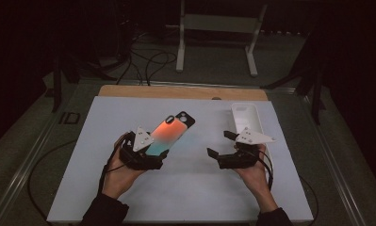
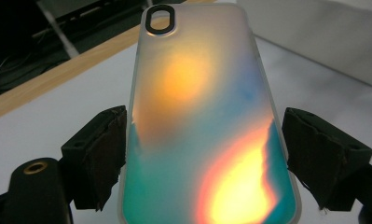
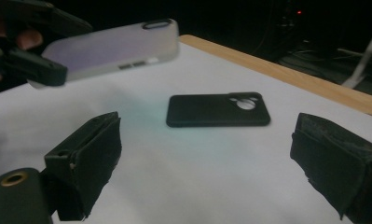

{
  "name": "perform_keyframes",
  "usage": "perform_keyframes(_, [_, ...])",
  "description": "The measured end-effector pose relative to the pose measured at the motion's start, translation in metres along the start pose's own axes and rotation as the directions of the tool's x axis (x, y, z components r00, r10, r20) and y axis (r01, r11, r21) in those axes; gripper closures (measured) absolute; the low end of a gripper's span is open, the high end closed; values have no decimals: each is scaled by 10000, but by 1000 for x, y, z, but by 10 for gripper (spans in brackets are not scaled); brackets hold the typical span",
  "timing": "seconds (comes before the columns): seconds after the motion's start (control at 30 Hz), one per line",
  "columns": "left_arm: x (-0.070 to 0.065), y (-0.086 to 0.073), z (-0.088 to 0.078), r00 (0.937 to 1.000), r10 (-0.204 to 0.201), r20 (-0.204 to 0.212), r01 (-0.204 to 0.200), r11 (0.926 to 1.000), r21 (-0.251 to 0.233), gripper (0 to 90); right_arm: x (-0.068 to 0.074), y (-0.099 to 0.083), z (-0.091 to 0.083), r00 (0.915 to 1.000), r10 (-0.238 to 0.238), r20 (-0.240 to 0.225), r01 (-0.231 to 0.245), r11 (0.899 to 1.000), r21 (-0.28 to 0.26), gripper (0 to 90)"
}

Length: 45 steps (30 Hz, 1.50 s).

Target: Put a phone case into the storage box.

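My left gripper [image 1: 156, 149] [image 2: 204, 133] is shut on a frosted phone case [image 1: 167, 132] [image 2: 197, 121] with orange and teal colours. It grips the case by its long sides and holds it tilted above the white mat [image 1: 185, 188]. In the right gripper view the same case [image 3: 113, 46] hangs at the upper left, off the table. A black phone case [image 1: 185, 117] [image 3: 218, 109] lies flat on the mat beyond it, camera hole up. My right gripper [image 1: 222, 144] [image 3: 209, 135] stands open with nothing between its fingers, its jaws pointing toward the black case.
A white phone-sized case [image 1: 246, 117] [image 2: 323, 37] lies at the mat's back right, just behind my right gripper. A wooden table edge [image 1: 181, 92] runs along the back. Cables and a white stand [image 1: 218, 28] are on the floor beyond.
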State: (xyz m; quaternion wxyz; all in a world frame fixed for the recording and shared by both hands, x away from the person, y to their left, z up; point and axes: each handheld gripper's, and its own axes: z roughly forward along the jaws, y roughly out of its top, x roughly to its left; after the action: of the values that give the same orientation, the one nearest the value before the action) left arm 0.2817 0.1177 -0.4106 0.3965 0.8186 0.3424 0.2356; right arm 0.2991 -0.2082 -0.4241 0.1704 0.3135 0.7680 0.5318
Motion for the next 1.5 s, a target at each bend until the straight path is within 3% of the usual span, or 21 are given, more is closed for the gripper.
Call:
perform_keyframes(0.27, [-13, 15, 5, 9977, 504, 444, -491, 9984, -293, 171, 1, 7, 10, 9963, 529, -677, -529, 9986, 19, 88])
perform_keyframes(0.5, [-27, 26, 9, 9914, 1019, 820, -981, 9940, -486, 171, 3, 11, 16, 9884, 938, -1199, -938, 9956, 50, 106])
perform_keyframes(0.6, [-31, 28, 11, 9894, 1069, 987, -1016, 9932, -566, 171, 2, 12, 17, 9849, 1115, -1327, -1112, 9938, 98, 119])
perform_keyframes(0.7, [-35, 30, 13, 9869, 1160, 1122, -1094, 9920, -638, 171, 0, 12, 18, 9757, 1469, -1627, -1467, 9891, 132, 139])
perform_keyframes(0.83, [-39, 31, 15, 9837, 1270, 1275, -1183, 9902, -743, 170, -3, 12, 19, 9532, 2041, -2230, -2049, 9786, 198, 165])
perform_keyframes(0.9, [-41, 32, 16, 9821, 1264, 1394, -1158, 9899, -819, 170, -3, 12, 19, 9466, 2203, -2354, -2204, 9751, 266, 178])
perform_keyframes(1.03, [-44, 32, 17, 9790, 1279, 1588, -1143, 9892, -919, 170, -4, 13, 22, 9343, 2488, -2554, -2469, 9682, 398, 267])
perform_keyframes(1.13, [-48, 31, 19, 9770, 1346, 1651, -1215, 9887, -876, 170, -3, 13, 23, 9162, 2743, -2923, -2762, 9604, 353, 356])
perform_keyframes(1.2, [-50, 30, 21, 9757, 1372, 1706, -1244, 9887, -838, 170, -3, 15, 23, 9155, 2797, -2893, -2833, 9586, 301, 415])
perform_keyframes(1.5, [-56, 29, 27, 9760, 1284, 1761, -1172, 9904, -727, 170, -2, 16, 25, 8965, 3204, -3060, -3288, 9441, 252, 677])
